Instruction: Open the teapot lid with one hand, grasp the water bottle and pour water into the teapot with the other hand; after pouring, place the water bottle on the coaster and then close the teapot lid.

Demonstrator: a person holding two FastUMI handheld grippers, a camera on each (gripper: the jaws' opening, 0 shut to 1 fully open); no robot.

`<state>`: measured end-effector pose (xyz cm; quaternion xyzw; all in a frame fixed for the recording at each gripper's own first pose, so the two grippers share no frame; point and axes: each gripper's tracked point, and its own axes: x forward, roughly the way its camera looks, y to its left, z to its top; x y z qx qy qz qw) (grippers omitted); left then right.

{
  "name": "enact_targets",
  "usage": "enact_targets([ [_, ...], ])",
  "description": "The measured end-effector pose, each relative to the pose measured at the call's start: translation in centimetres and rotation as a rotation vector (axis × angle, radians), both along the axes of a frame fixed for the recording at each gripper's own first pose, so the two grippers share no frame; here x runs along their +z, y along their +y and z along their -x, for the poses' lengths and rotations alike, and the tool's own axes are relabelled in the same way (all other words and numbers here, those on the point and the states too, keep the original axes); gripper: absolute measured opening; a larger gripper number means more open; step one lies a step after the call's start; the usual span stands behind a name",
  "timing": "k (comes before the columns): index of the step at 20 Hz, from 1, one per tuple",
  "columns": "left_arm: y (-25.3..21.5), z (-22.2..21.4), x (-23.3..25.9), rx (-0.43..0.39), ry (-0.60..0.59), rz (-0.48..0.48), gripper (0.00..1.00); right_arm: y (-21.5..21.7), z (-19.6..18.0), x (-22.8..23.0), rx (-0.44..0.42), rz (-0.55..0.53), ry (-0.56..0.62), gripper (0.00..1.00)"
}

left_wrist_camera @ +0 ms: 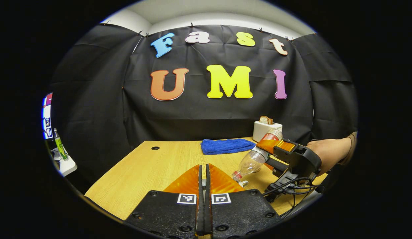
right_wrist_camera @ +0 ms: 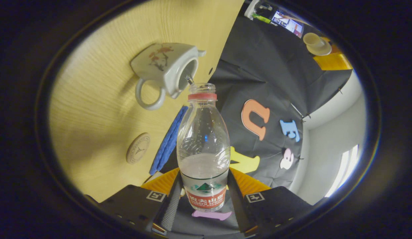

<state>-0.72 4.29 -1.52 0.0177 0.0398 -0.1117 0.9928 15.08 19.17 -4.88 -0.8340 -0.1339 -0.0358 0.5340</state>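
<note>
Gripping the water bottle (right_wrist_camera: 203, 146) by its lower body, the right gripper (right_wrist_camera: 202, 196) has both fingers pressed against the label band, so the claw is closed on it. That label carries a green mountain emblem above a red strip of white characters, too small to make out. The bottle is uncapped and tipped over, its mouth just beside the open top of the white teapot (right_wrist_camera: 164, 68), which has a red floral motif on its side and stands on the wooden table (right_wrist_camera: 93, 126). A round coaster (right_wrist_camera: 138, 148) with a faint stamped emblem lies near a folded blue cloth (right_wrist_camera: 168, 141).

Seen from the left gripper view, a hand (left_wrist_camera: 329, 151) reaches in from the right holding the right gripper (left_wrist_camera: 270, 146), with the bottle (left_wrist_camera: 254, 159) slanting neck-down. The left gripper (left_wrist_camera: 203, 177) has its fingers almost touching, a narrow slit between them; whether they pinch anything cannot be told. A white toaster (left_wrist_camera: 265, 129) stands behind the cloth (left_wrist_camera: 227, 146).
</note>
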Motion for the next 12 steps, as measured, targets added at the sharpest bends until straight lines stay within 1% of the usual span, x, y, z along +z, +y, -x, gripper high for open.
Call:
enact_targets([
  [1, 0.0, 0.1, 0.0, 0.001, -0.001, -0.001, 0.02, 0.2, 0.0, 0.0, 0.005, 0.014, -0.010, 0.72],
  [2, 0.0, 0.0, 0.0, 0.002, -0.002, -0.001, 0.02, 0.2, 0.2, 0.2, 0.009, 0.028, -0.024, 0.73],
  [5, 0.0, 0.0, 0.0, -0.001, 0.000, -0.001, 0.02, 0.8, 0.3, 0.8, 0.025, 0.087, -0.063, 0.72],
  [6, -0.1, 0.0, 0.0, -0.002, 0.000, -0.002, 0.07, 0.9, 0.5, 1.1, 0.029, 0.100, -0.071, 0.72],
  [7, -0.2, 0.1, 0.0, -0.004, -0.001, -0.002, 0.07, 0.9, 0.3, 1.3, 0.032, 0.112, -0.079, 0.73],
  [9, -0.2, 0.1, -0.1, -0.008, 0.001, -0.001, 0.07, 1.1, 0.3, 1.7, 0.039, 0.138, -0.101, 0.71],
  [10, -0.2, 0.1, -0.1, -0.009, 0.001, -0.002, 0.02, 1.2, 0.4, 1.9, 0.043, 0.150, -0.109, 0.73],
  [12, -0.3, 0.0, 0.0, -0.011, 0.000, -0.004, 0.02, 1.3, 0.4, 2.1, 0.050, 0.172, -0.126, 0.72],
])
